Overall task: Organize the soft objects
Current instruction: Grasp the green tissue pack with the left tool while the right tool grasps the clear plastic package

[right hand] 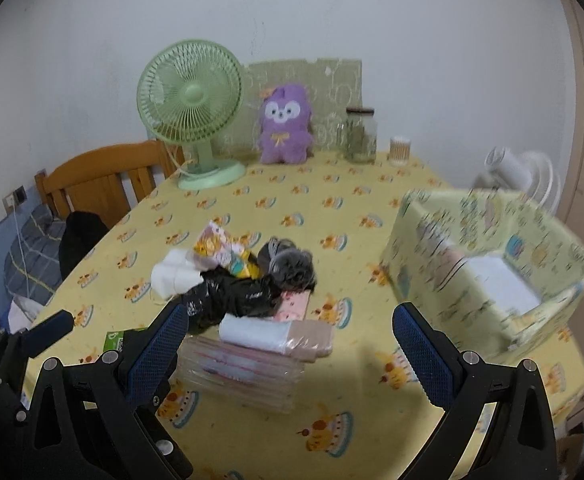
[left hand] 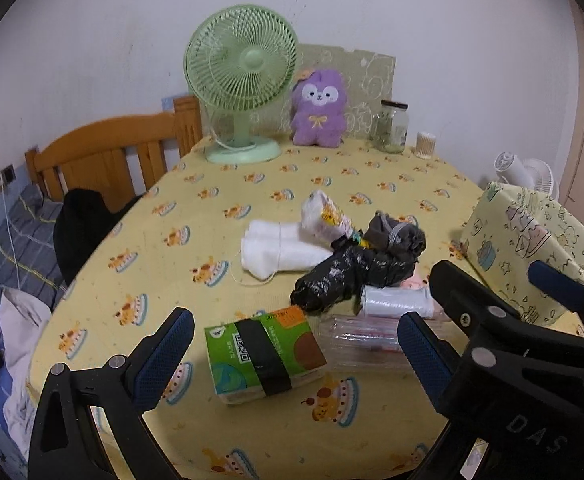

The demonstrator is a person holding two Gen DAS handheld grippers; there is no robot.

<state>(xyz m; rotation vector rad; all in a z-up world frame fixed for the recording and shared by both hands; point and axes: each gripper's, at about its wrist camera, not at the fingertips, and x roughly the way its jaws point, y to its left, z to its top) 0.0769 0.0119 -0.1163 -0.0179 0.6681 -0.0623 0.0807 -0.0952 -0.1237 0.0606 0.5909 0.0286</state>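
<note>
A heap of soft things lies mid-table: white rolled towels [left hand: 280, 250], a cartoon tissue pack [left hand: 327, 214], a black plastic bundle [left hand: 347, 276], grey cloth [left hand: 391, 234], a white roll [left hand: 395, 302] and a clear flat pack stack [right hand: 244, 372]. A green tissue pack [left hand: 264, 356] lies between the fingers of my open left gripper [left hand: 295, 356], untouched. My right gripper [right hand: 292, 354] is open above the clear stack and holds nothing. The patterned open box [right hand: 491, 272] stands at the right, with a white sheet inside.
At the back of the yellow tablecloth [left hand: 196, 208] stand a green fan [left hand: 242, 80], a purple plush [left hand: 319, 108], a glass jar [left hand: 391, 126] and a cotton-swab tub [left hand: 425, 145]. A wooden bed frame [left hand: 108, 152] and bedding lie to the left. A white fan [right hand: 523, 172] is behind the box.
</note>
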